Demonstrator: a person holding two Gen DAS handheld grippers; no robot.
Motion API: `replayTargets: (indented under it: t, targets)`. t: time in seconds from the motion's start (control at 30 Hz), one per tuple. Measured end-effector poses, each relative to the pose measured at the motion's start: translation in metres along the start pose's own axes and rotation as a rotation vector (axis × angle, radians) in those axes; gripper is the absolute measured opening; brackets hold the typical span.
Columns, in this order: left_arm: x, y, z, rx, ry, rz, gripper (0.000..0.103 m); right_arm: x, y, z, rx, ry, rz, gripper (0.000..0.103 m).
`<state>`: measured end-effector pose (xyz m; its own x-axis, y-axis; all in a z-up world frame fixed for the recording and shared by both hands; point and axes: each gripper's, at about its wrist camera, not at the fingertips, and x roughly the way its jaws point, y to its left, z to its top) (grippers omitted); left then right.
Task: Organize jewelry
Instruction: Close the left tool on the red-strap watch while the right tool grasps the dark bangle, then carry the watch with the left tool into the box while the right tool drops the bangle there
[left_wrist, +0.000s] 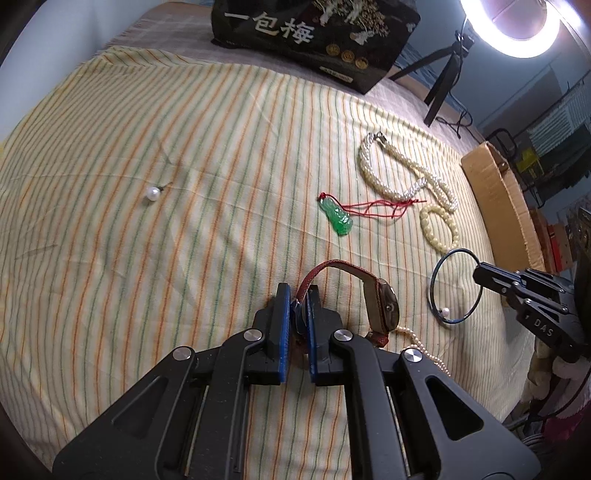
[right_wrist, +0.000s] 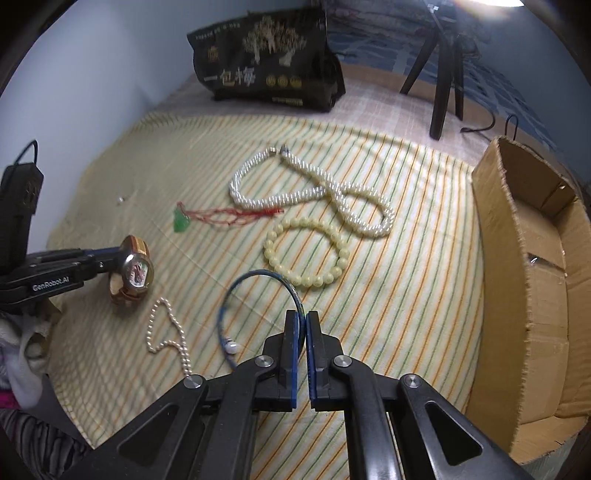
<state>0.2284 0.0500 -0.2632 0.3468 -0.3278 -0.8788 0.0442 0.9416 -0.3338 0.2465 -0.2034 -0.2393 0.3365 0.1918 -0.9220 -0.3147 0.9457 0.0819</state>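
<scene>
Left gripper (left_wrist: 298, 295) is closed on the red strap of the watch (left_wrist: 386, 306); the watch case hangs out to the right of the fingers, unsupported, with its lower strap end touching the striped cloth (left_wrist: 147, 110). Right gripper (right_wrist: 302, 321) is closed narrowly on the rim of a thin blue hoop (right_wrist: 258, 275), which carries a small pearl (right_wrist: 232, 347) at its low end, on or close above the cloth.

Remaining pieces lie loose on the cloth: a fine bead chain (right_wrist: 166, 332) just beside the watch, a yellow bead bracelet (right_wrist: 306, 254), a twisted pearl necklace (right_wrist: 314, 188), a green pendant (left_wrist: 338, 218) on red cord, and a single pearl (left_wrist: 152, 192) well apart to the left. A cardboard box (right_wrist: 524, 295) stands open at the right edge, the likely destination.

Risks noted:
- The strap grip is off-centre; the heavy case may swing or the strap may slide out during a lift.
- The hoop is held at one point on a thin rim; it may pivot or slip between the pads.
- The chain lies close to the watch and could be snagged and dragged.
- Both grippers work near one another; collision is possible.
</scene>
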Motion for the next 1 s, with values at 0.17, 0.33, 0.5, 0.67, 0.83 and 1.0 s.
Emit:
replayTargets:
  t: [0.17, 0.33, 0.5, 0.67, 0.83, 1.0]
  targets:
    - [-0.016, 0.0, 0.0, -0.004, -0.034, -0.006, 0.006, -0.019, 0.0, 0.001, 0.002, -0.045, -0.001, 0.001]
    - [-0.032, -0.011, 0.0, 0.023, -0.061, -0.014, 0.006, -0.041, -0.005, 0.001, 0.008, -0.096, 0.0, 0.001]
    - [-0.042, -0.027, 0.004, 0.054, -0.085, -0.021, 0.006, -0.061, -0.017, -0.001, 0.03, -0.138, 0.007, 0.001]
    - [-0.048, -0.047, 0.007, 0.085, -0.093, -0.035, 0.006, -0.078, -0.026, -0.007, 0.036, -0.168, 0.0, 0.001]
    - [-0.051, -0.074, 0.012, 0.138, -0.095, -0.048, 0.006, -0.099, -0.043, -0.014, 0.063, -0.215, -0.008, 0.001]
    - [-0.054, -0.108, 0.019, 0.195, -0.103, -0.07, 0.006, -0.124, -0.069, -0.023, 0.085, -0.255, -0.039, 0.001]
